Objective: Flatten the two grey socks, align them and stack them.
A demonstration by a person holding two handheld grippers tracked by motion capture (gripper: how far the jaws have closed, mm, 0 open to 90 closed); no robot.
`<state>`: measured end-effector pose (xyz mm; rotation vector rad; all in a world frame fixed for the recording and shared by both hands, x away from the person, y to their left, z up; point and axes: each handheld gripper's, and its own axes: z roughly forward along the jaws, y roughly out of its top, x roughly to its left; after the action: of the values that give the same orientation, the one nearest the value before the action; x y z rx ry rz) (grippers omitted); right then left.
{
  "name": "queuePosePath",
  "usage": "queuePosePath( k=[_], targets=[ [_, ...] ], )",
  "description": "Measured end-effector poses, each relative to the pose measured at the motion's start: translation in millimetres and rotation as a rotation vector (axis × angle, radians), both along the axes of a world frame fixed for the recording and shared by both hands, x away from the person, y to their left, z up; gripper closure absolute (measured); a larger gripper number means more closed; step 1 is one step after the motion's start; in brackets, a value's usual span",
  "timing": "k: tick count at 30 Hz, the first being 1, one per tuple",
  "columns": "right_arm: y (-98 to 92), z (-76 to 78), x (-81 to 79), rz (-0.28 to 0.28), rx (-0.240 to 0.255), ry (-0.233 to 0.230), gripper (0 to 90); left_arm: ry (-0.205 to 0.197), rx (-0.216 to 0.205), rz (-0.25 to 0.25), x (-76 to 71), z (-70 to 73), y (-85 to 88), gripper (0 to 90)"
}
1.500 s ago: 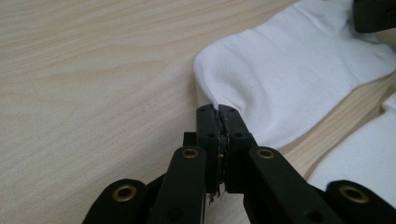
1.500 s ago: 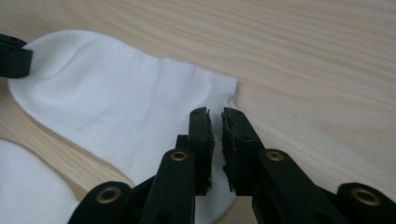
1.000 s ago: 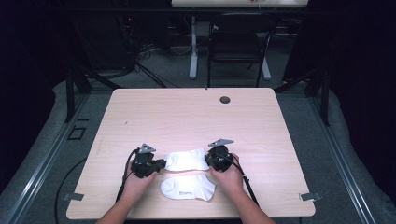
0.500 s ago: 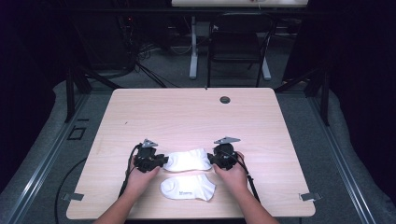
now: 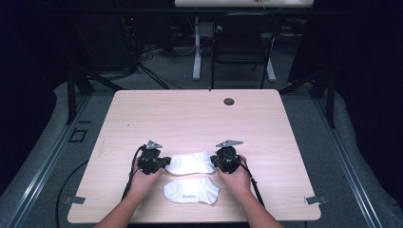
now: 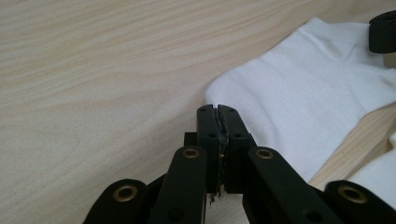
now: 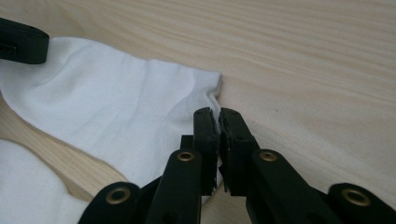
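Pinching far sock: 2 grippers, left and right, just closed on its edges; thin grip may slip.

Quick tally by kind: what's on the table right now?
White fabric ankle socks: 2, the far sock and the near sock
Black hand-held two-jaw tools: 2, the left tool and the right tool
Total: 4

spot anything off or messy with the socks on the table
Nothing stands out. Two white socks lie flat on the table: the far sock between the left tool and right tool, the near sock beside it.
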<state>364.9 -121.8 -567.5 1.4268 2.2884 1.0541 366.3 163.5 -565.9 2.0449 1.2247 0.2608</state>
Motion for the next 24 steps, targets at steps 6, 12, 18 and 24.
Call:
queuePosePath(
  k=[6, 12, 18, 24],
  targets=[
    [-0.7, 12.1, -4.9, 0.018, 0.021, -0.026, 86.1, -0.025, -0.011, -0.008, -4.9, 10.6, 3.7, 89.1],
    [-1.1, 25.3, -12.7, 0.037, 0.038, -0.054, 86.1, -0.044, -0.018, -0.024, -13.4, 18.4, 6.6, 89.1],
    [-2.1, 35.0, -24.8, 0.064, 0.040, -0.061, 86.1, -0.056, -0.028, -0.043, -25.7, 24.3, 9.9, 89.1],
    [-4.4, 39.2, -38.6, 0.092, 0.042, -0.070, 86.1, -0.056, -0.033, -0.064, -39.1, 25.8, 11.7, 89.1]
  ],
)
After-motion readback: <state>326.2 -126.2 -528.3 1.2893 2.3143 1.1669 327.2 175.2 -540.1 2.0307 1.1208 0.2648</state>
